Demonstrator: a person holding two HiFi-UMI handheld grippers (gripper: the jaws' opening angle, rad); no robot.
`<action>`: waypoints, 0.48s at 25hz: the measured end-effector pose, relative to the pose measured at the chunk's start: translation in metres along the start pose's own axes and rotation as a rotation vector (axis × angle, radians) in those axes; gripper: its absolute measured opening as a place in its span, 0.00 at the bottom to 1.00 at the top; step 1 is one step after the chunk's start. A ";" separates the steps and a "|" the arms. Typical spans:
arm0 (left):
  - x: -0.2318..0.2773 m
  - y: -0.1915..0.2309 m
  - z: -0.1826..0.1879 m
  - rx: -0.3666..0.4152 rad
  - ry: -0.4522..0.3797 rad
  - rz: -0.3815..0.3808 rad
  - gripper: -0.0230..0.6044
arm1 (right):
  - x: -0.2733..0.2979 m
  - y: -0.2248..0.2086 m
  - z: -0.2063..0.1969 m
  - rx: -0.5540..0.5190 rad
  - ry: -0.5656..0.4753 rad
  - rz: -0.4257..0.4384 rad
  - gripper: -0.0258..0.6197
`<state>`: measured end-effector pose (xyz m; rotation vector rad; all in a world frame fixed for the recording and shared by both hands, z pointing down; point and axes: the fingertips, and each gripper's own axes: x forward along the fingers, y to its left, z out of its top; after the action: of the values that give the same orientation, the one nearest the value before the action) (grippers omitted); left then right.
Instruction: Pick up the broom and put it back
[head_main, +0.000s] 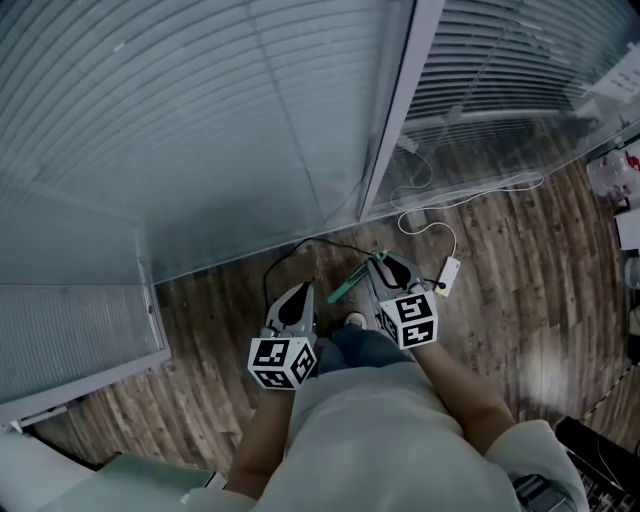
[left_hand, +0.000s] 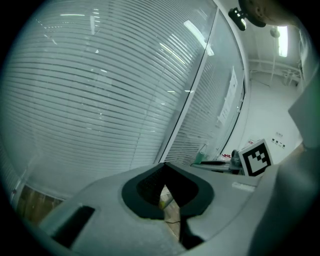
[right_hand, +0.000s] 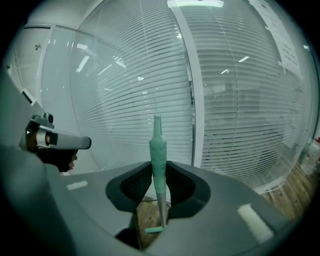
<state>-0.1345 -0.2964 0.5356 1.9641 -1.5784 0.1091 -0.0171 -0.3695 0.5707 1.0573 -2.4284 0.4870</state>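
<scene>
While the right gripper (right_hand: 159, 170) is clamped on the pale green plastic handle of the broom (right_hand: 158, 147), which stands upright between its dark pads, the left gripper (left_hand: 164, 175) holds nothing, its jaws together. From the head view, the green shaft slants between both grippers above the dark wood-plank floor (head_main: 500, 270), near the glass wall with white slatted blinds (head_main: 200, 120). A thin white cable (head_main: 432, 226) lies far right.

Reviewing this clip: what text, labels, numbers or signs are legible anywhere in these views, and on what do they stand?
No text can be read.
On the left marker cube and right marker cube: black-and-white square patterns only, no letters.
On the paper sheets on the glass wall: print too small.
On the small wall labels: blurred.
On the broom handle: no print visible.
</scene>
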 end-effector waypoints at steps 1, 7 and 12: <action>0.001 0.001 0.000 -0.001 0.000 0.004 0.05 | 0.004 -0.002 -0.001 0.004 0.002 -0.002 0.19; 0.013 0.007 -0.007 -0.001 0.006 0.019 0.05 | 0.028 -0.018 -0.021 0.037 0.032 -0.025 0.19; 0.023 0.014 -0.014 -0.004 0.020 0.015 0.05 | 0.044 -0.026 -0.033 0.059 0.054 -0.048 0.19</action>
<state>-0.1362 -0.3112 0.5621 1.9427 -1.5793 0.1312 -0.0154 -0.3965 0.6253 1.1100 -2.3494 0.5666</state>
